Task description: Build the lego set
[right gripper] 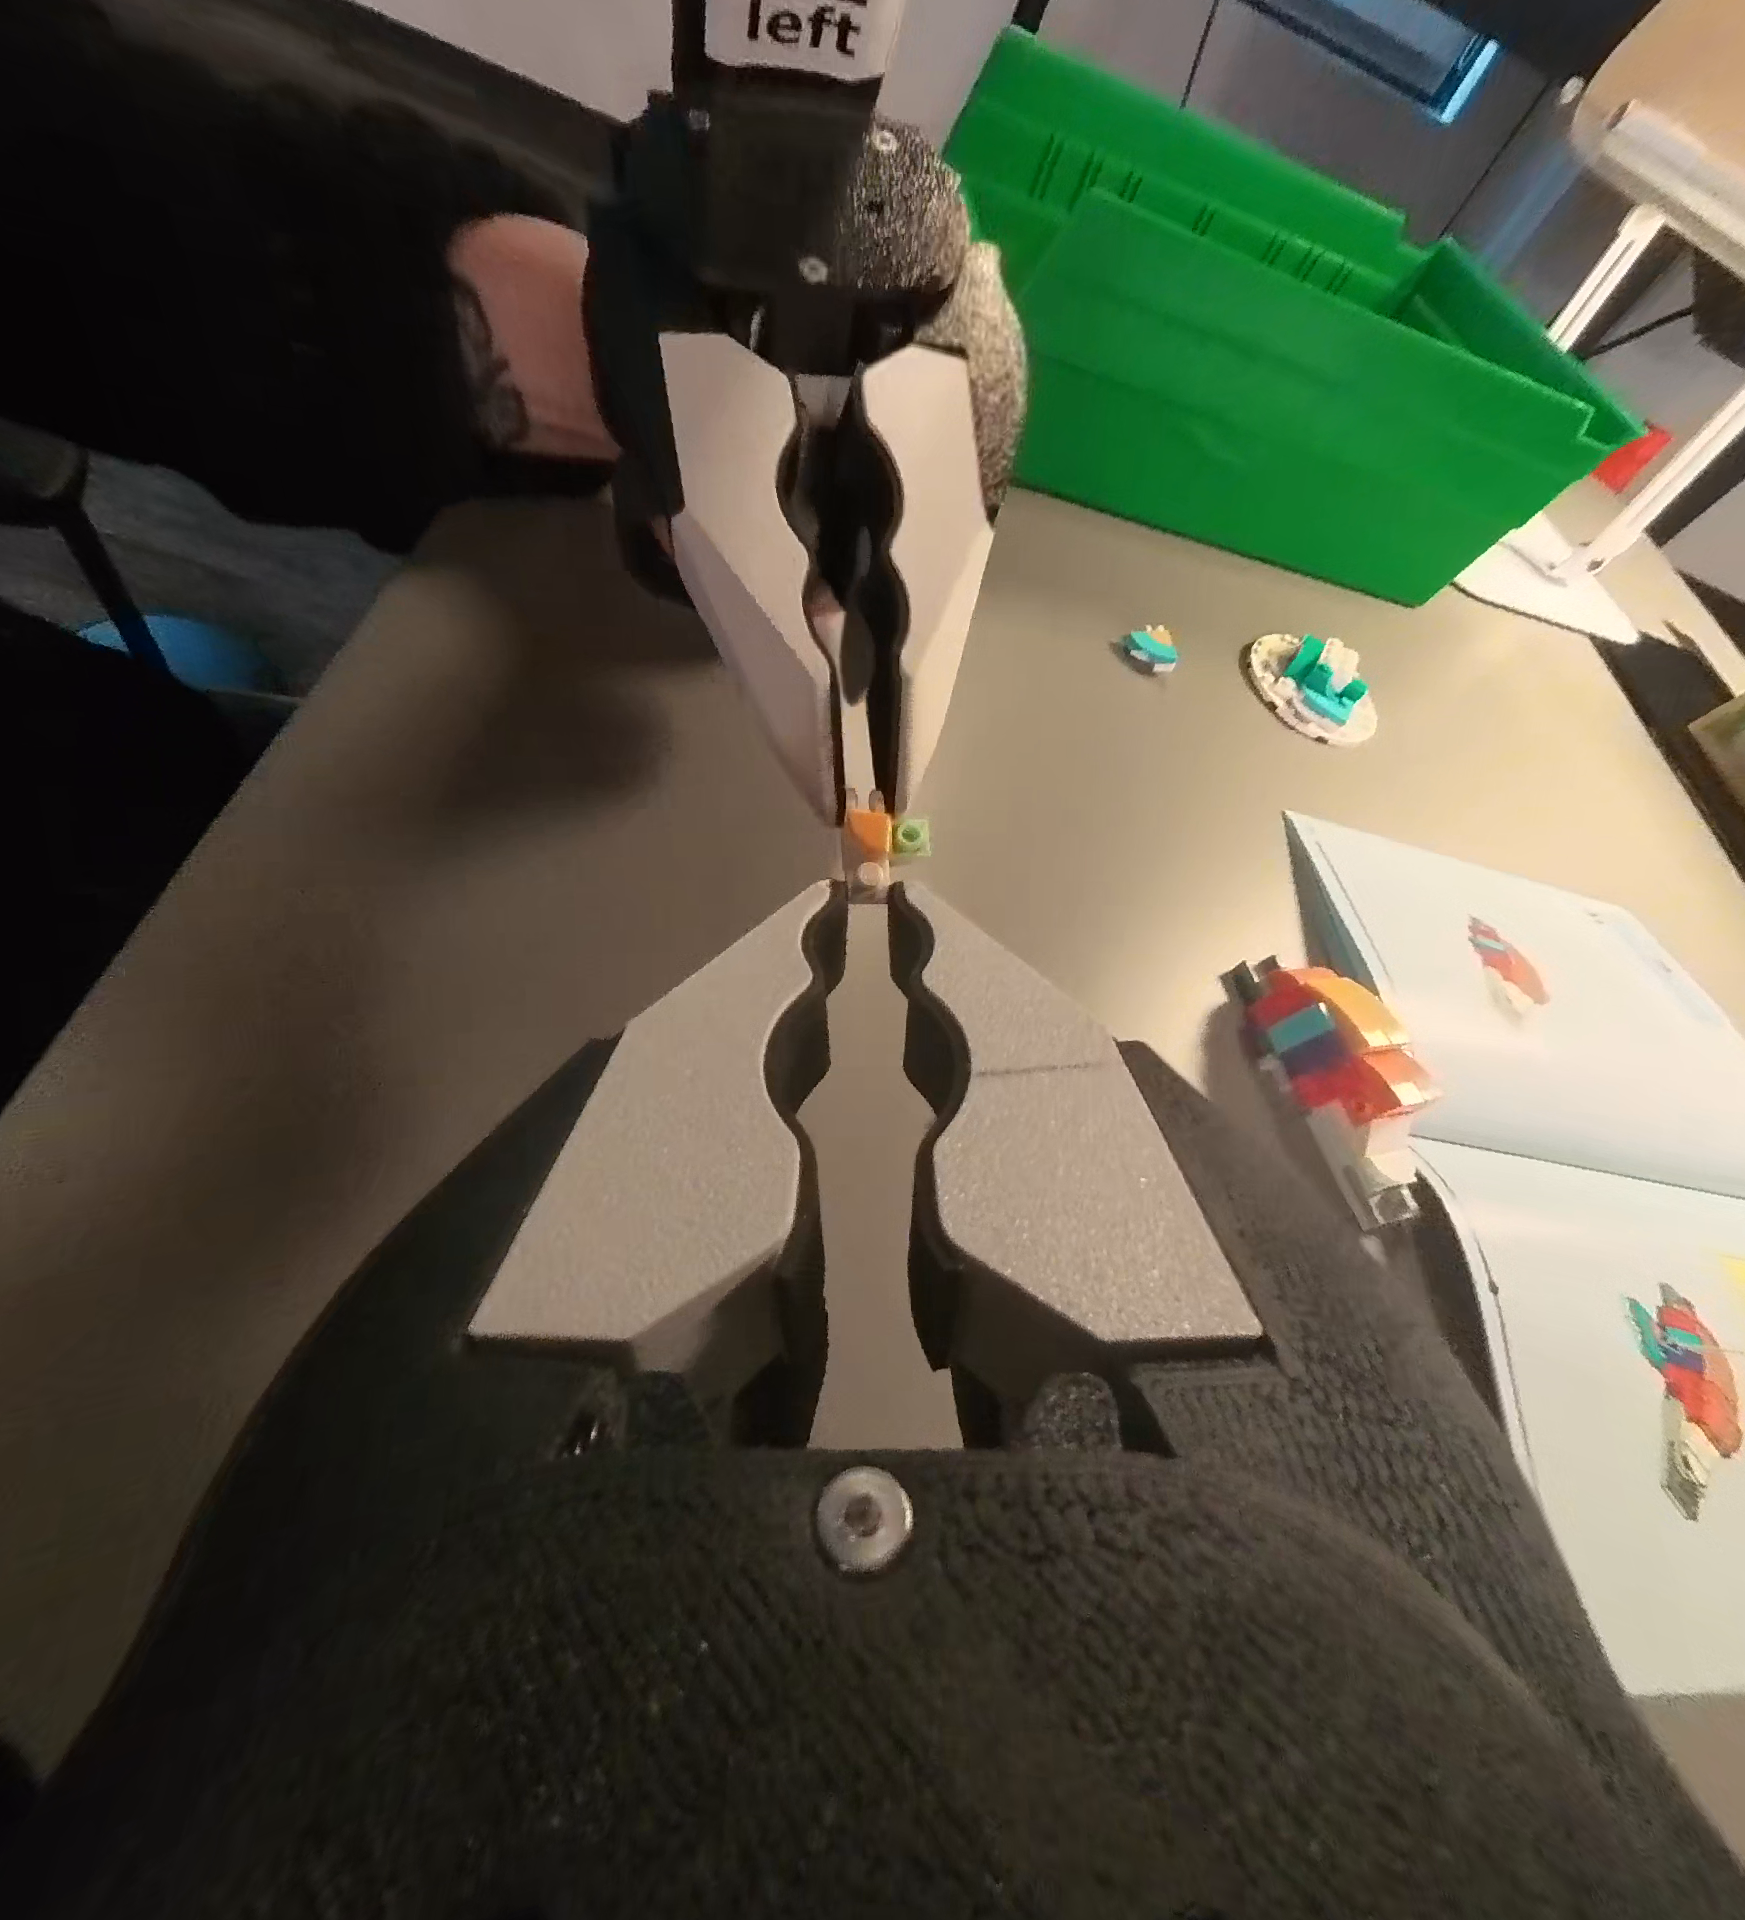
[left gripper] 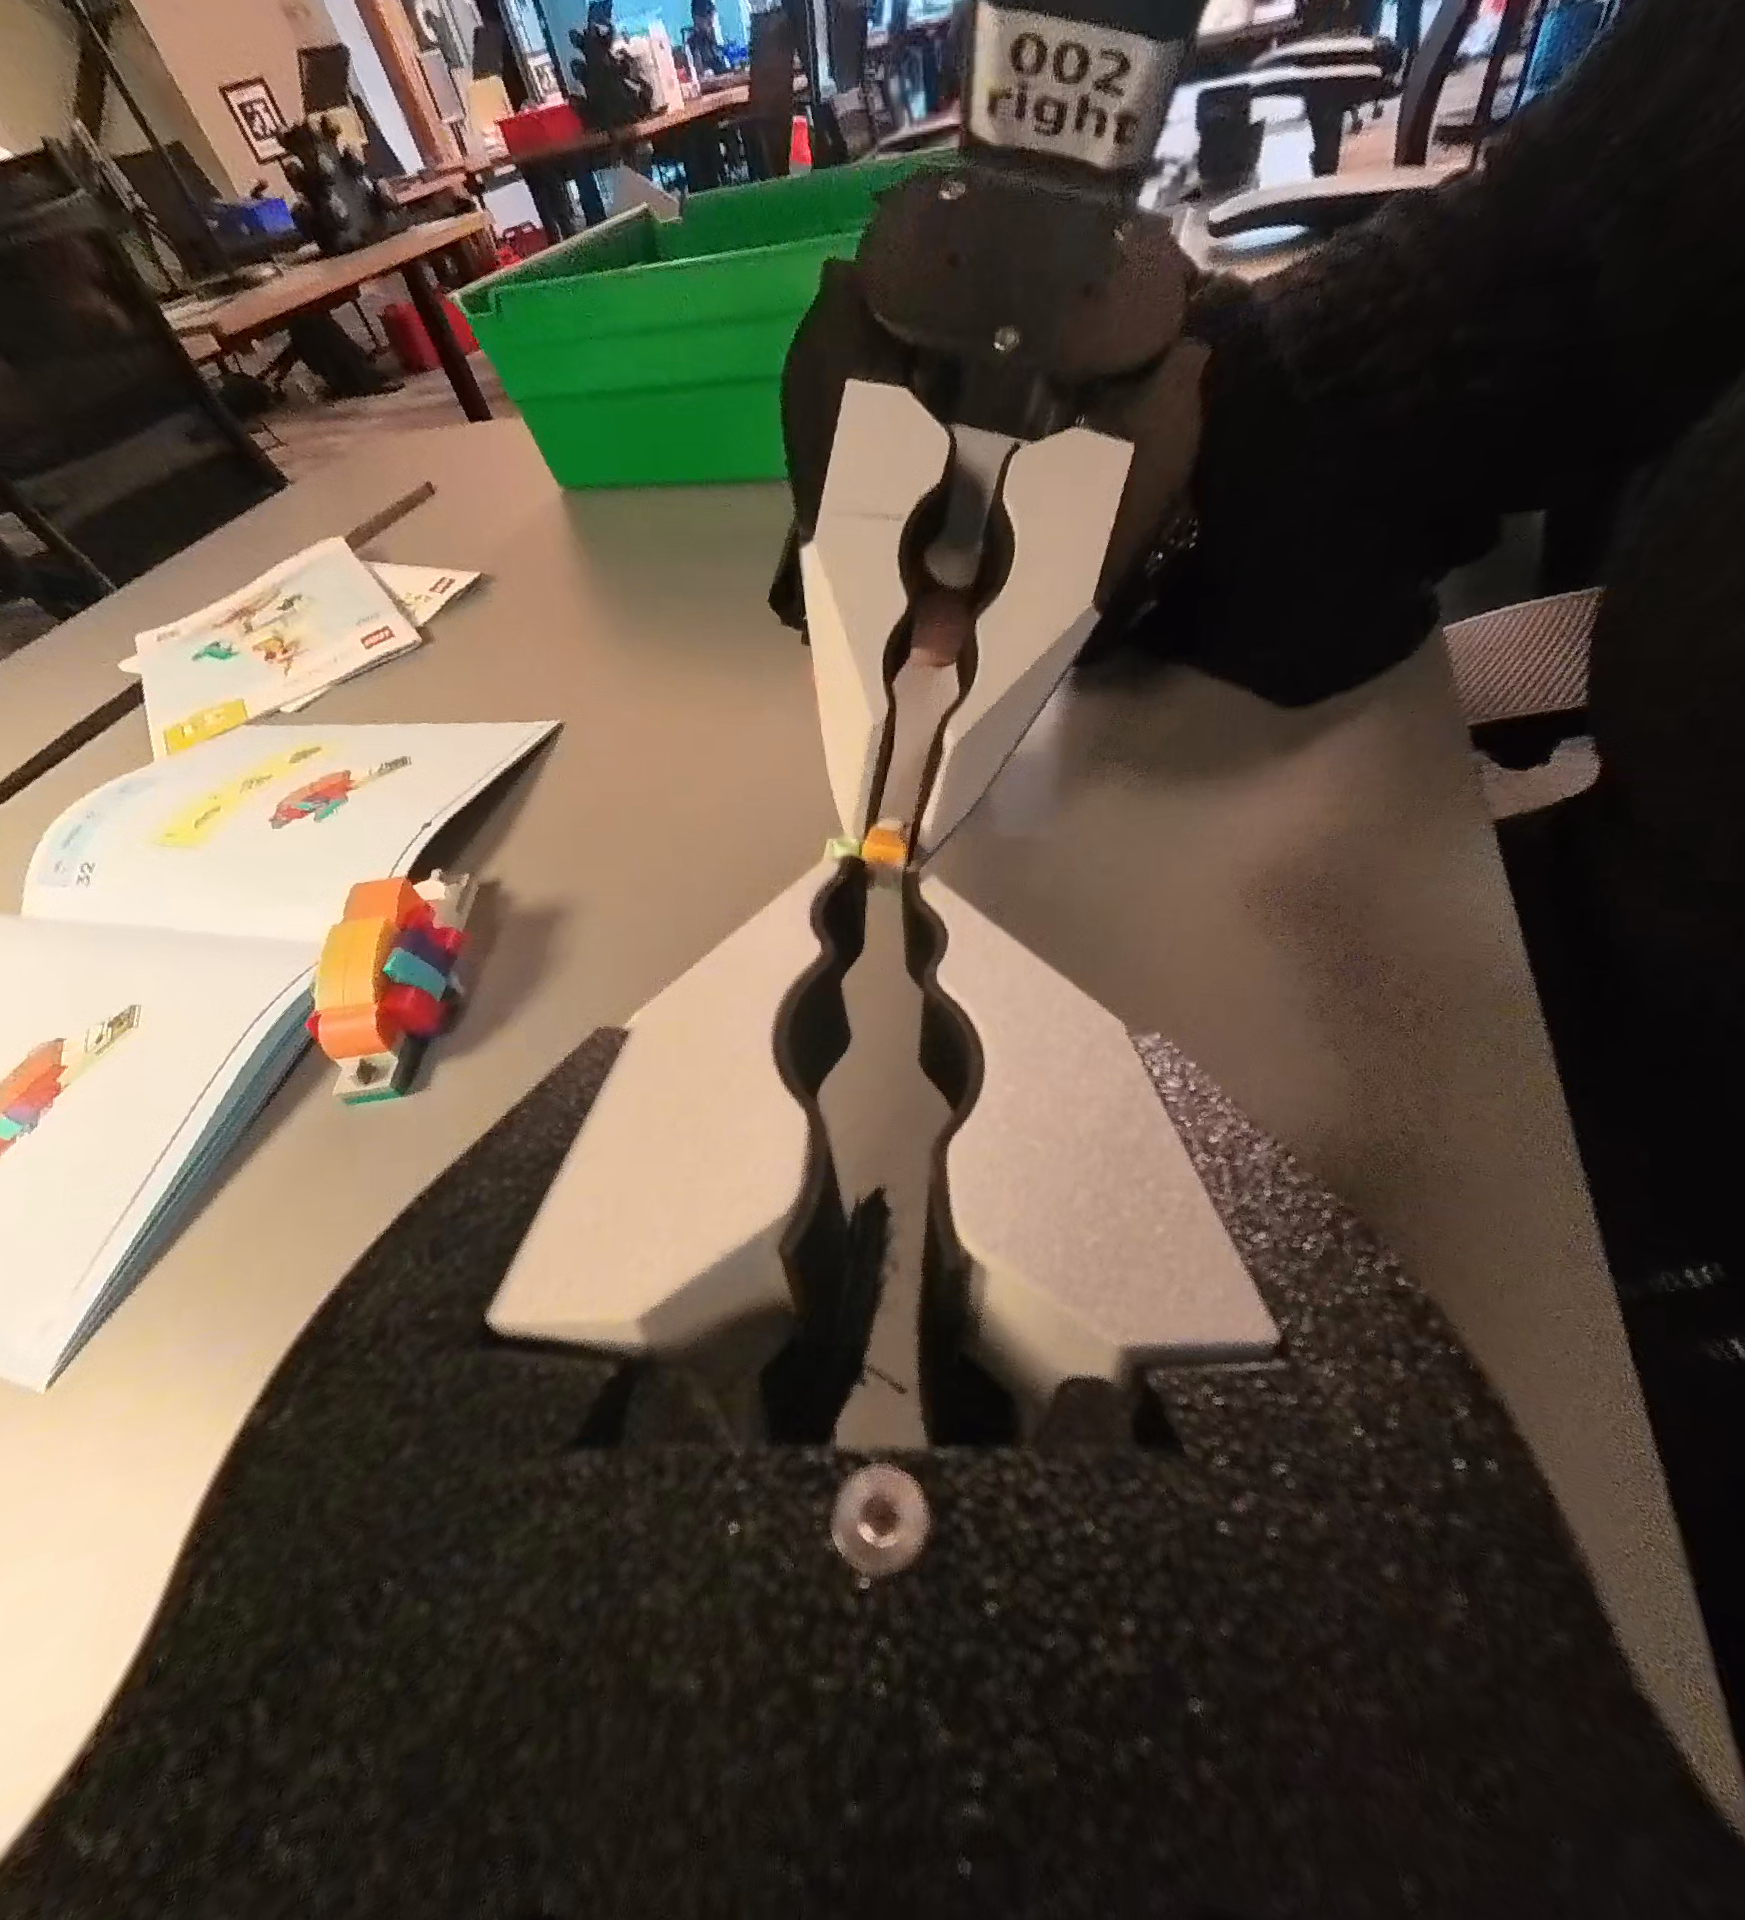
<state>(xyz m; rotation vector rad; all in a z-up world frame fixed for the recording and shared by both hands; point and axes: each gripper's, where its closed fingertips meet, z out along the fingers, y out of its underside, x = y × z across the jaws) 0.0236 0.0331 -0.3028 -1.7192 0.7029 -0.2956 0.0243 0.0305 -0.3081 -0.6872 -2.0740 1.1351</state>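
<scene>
At the centre of both views a tiny sub-assembly (right gripper: pixel 873 847) of orange, lime-green and pale bricks hangs above the table, pinched from opposite sides by the left gripper (left gripper: pixel 863 871) and the right gripper (right gripper: pixel 866 896), each nearly closed on it. Seating it likely calls for square alignment and gentle, even pressure, since the glossy hard plastic could slip on smooth grey fingertips. The blocky orange-red model (left gripper: pixel 395 982) lies centre-left beside the matte open booklet (left gripper: pixel 68 1091); the ribbed green bin (left gripper: pixel 639 343) sits at upper centre.

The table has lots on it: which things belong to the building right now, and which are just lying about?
In use:
- tiny brick cluster, pinched between left hand-held gripper and right hand-held gripper
- open instruction booklet
- orange-red model

Lying about:
- green bin
- small teal piece
- round white plate build
</scene>
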